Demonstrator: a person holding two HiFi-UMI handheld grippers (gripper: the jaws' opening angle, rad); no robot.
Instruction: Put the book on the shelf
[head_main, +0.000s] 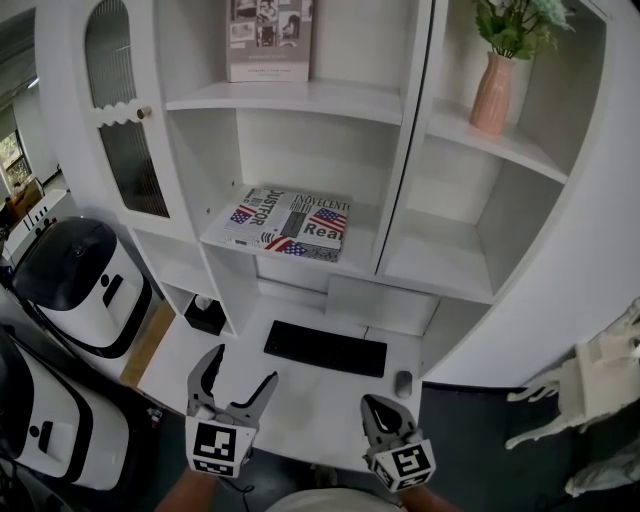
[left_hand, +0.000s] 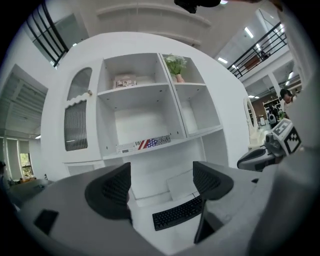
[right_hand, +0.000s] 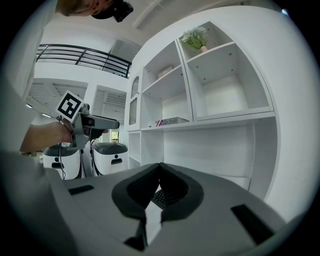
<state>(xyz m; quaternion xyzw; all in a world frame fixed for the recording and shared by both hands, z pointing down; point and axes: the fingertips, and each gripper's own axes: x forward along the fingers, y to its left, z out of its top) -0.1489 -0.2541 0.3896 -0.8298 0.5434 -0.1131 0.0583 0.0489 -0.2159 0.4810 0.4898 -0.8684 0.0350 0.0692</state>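
Above and ahead of both my grippers, the book (head_main: 290, 225) lies flat on the shelf (head_main: 372, 262), cover up, long axis running left to right. My left gripper (head_main: 243, 365) gapes wide, holding nothing — my right gripper (head_main: 378, 408) has its 2 jaws pressed together, empty. Farther up-right, a compartment holds a pink vase (head_main: 492, 95) of greenery.

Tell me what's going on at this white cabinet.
A person stands in front of the white shelf unit with a gripper in each hand. The book with the flag cover lies flat on the middle shelf, so the task looks done. The left gripper is open and empty, and the right gripper is shut on nothing. Both are low over the desk, near the keyboard and mouse.
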